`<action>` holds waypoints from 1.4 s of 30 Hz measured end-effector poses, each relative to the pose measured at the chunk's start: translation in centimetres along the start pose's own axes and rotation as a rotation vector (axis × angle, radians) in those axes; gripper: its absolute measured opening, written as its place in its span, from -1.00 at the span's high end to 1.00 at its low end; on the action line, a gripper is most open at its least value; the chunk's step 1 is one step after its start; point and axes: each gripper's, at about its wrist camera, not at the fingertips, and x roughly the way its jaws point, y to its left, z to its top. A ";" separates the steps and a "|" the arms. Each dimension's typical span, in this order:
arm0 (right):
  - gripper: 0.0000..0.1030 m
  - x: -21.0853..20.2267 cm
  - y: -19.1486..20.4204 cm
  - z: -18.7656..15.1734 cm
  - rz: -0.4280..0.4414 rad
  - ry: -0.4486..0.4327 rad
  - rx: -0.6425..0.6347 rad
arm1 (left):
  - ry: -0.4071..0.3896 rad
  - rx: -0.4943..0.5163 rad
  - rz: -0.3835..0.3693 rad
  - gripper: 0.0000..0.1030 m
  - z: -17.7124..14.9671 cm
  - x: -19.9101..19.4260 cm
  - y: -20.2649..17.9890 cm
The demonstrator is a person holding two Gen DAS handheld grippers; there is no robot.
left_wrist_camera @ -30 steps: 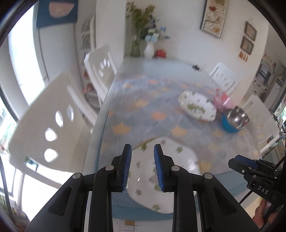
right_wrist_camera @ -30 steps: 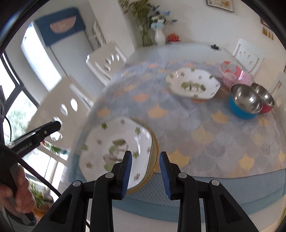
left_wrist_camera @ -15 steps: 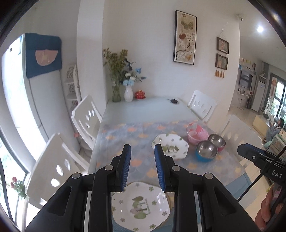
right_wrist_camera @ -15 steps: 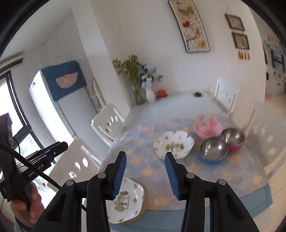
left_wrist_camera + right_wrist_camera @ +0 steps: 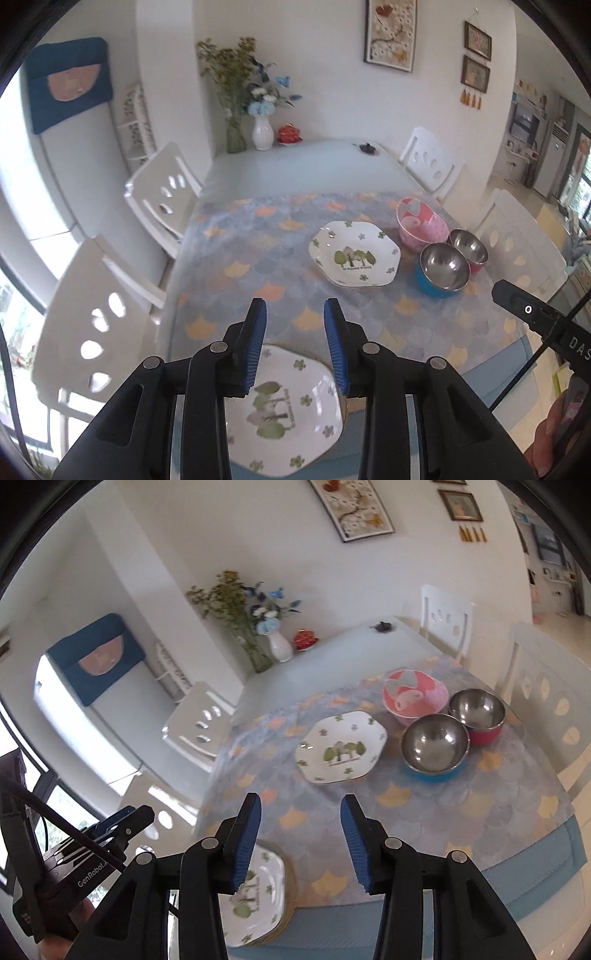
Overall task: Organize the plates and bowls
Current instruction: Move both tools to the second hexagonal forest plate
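Note:
A white plate with a tree print [image 5: 282,413] lies on a stack at the table's near edge, under my open, empty left gripper [image 5: 295,345]; it also shows in the right wrist view [image 5: 255,897]. A second tree-print plate [image 5: 354,253] [image 5: 341,751] lies mid-table. Beside it stand a pink bowl [image 5: 421,227] [image 5: 415,696], a steel bowl with a blue outside [image 5: 443,269] [image 5: 434,747] and a steel bowl with a red outside [image 5: 469,251] [image 5: 478,712]. My right gripper [image 5: 301,843] is open and empty, held above the near table edge.
The table carries a patterned cloth [image 5: 258,266]. White chairs [image 5: 162,195] stand on the left, others [image 5: 432,162] on the right. A white vase with flowers [image 5: 263,131] and a small red object [image 5: 289,133] sit at the far end.
Both grippers lifted up and back from the near plate stack, then tilted down toward the table again. The right gripper's fingers have spread wider.

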 end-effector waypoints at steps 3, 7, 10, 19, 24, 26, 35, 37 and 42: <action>0.16 2.1 -1.3 0.9 -0.018 0.016 0.042 | 0.053 0.012 -0.067 0.42 0.7 3.1 -0.4; 0.16 5.1 -2.6 1.8 -0.048 0.037 0.097 | 0.178 0.010 -0.127 0.42 1.2 9.1 -0.9; 0.16 7.9 -3.3 2.2 -0.085 0.071 0.123 | 0.286 -0.014 -0.168 0.42 1.5 13.9 -1.1; 0.17 18.0 -5.7 0.5 -0.184 0.241 0.158 | 0.437 -0.079 -0.241 0.42 1.8 22.9 0.1; 0.17 22.4 -7.7 0.7 -0.261 0.219 0.278 | 0.446 -0.083 -0.241 0.43 2.4 24.5 2.1; 0.17 23.7 -8.3 1.0 -0.276 0.221 0.311 | 0.451 -0.089 -0.251 0.43 2.3 24.9 3.0; 0.22 27.5 -8.8 2.0 -0.373 0.217 0.333 | 0.466 -0.101 -0.269 0.44 2.0 26.6 5.0; 0.30 27.9 -8.3 2.3 -0.382 0.226 0.303 | 0.465 -0.094 -0.269 0.44 2.0 26.7 5.2; 0.30 28.7 -6.5 3.0 -0.472 0.288 0.226 | 0.478 -0.102 -0.263 0.44 1.7 27.3 6.0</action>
